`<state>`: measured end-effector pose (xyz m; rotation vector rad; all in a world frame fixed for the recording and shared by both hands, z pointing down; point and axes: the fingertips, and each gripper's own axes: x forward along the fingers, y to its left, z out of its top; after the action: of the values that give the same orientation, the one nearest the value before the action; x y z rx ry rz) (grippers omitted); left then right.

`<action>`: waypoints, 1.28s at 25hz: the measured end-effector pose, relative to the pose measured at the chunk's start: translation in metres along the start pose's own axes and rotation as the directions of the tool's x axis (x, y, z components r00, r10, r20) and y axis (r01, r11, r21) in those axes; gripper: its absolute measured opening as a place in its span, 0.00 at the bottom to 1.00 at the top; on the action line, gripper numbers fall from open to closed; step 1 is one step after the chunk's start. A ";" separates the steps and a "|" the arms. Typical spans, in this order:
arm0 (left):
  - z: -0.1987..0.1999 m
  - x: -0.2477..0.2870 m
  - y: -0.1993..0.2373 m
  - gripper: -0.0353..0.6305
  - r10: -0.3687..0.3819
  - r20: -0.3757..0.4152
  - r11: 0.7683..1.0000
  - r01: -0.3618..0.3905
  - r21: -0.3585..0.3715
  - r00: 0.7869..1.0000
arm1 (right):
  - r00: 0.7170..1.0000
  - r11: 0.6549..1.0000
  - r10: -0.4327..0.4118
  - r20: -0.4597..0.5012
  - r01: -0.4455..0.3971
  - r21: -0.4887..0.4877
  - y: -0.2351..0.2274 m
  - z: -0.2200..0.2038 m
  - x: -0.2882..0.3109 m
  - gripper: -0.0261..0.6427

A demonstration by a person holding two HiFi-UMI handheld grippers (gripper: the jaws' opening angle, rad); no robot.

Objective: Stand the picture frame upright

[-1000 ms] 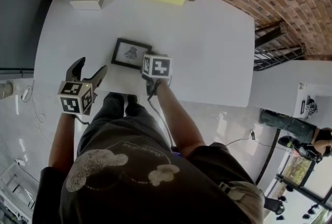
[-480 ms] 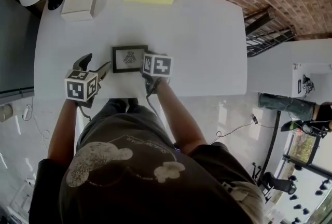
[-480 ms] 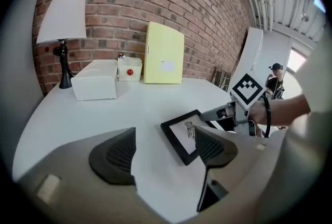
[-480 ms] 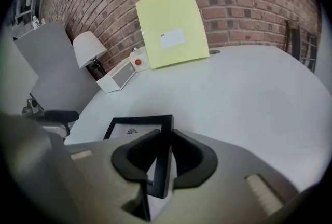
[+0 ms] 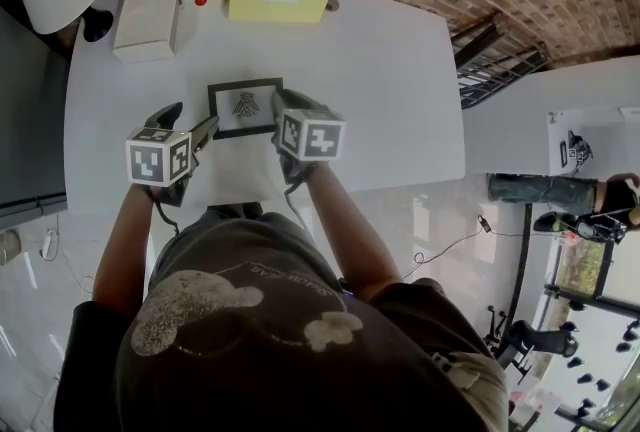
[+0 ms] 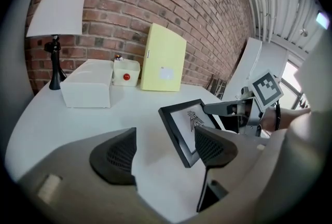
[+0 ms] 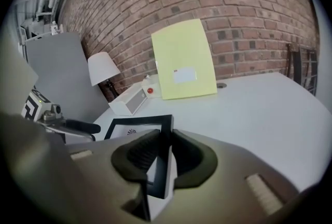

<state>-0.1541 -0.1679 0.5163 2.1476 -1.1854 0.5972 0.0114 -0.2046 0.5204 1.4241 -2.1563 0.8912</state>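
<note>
Picture frame (image 5: 243, 107): right edge clear of bench (image 5: 400, 70).
Right gripper (image 7: 161, 153): jaws just closed on that edge, to tip it.
Left gripper (image 6: 165, 149): jaws wide, empty, ready to steady.

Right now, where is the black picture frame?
Head view: the black picture frame is near the white table's front edge, right side clamped by the right gripper, open left gripper just left of it.

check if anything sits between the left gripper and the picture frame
Nothing visible does. The left gripper stands open right by the picture frame, at its near edge, with only bare table between. The right gripper, whose jaws have just been closing, is shut on the frame's opposite edge, holding it tilted.
</note>
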 end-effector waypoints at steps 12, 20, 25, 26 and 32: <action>0.046 -0.003 -0.008 0.31 -0.090 0.114 0.996 0.088 0.025 0.989 | 0.981 0.984 0.020 0.193 0.015 -0.175 0.037 0.059 -0.031 0.16; 0.049 -0.003 -0.001 0.26 -0.112 0.097 0.978 0.093 0.185 0.989 | 0.974 0.975 0.017 0.226 0.035 -0.221 0.049 0.059 -0.035 0.16; 0.055 0.002 0.006 0.26 -0.067 0.100 0.955 0.035 0.294 0.993 | 0.975 0.966 0.027 0.220 0.031 -0.255 0.051 0.060 -0.027 0.17; 0.056 0.003 0.007 0.26 -0.062 0.103 0.952 0.028 0.304 0.993 | 0.976 0.963 0.030 0.216 0.029 -0.266 0.049 0.059 -0.025 0.17; 0.071 0.011 0.016 0.26 0.009 0.129 0.930 -0.056 0.363 0.992 | 0.976 0.943 0.097 0.194 -0.027 -0.333 0.047 0.066 -0.011 0.18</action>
<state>-0.1562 -0.2301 0.4776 2.5136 -1.2575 0.7571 -0.0265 -0.2307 0.4530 1.3332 -2.3783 0.3856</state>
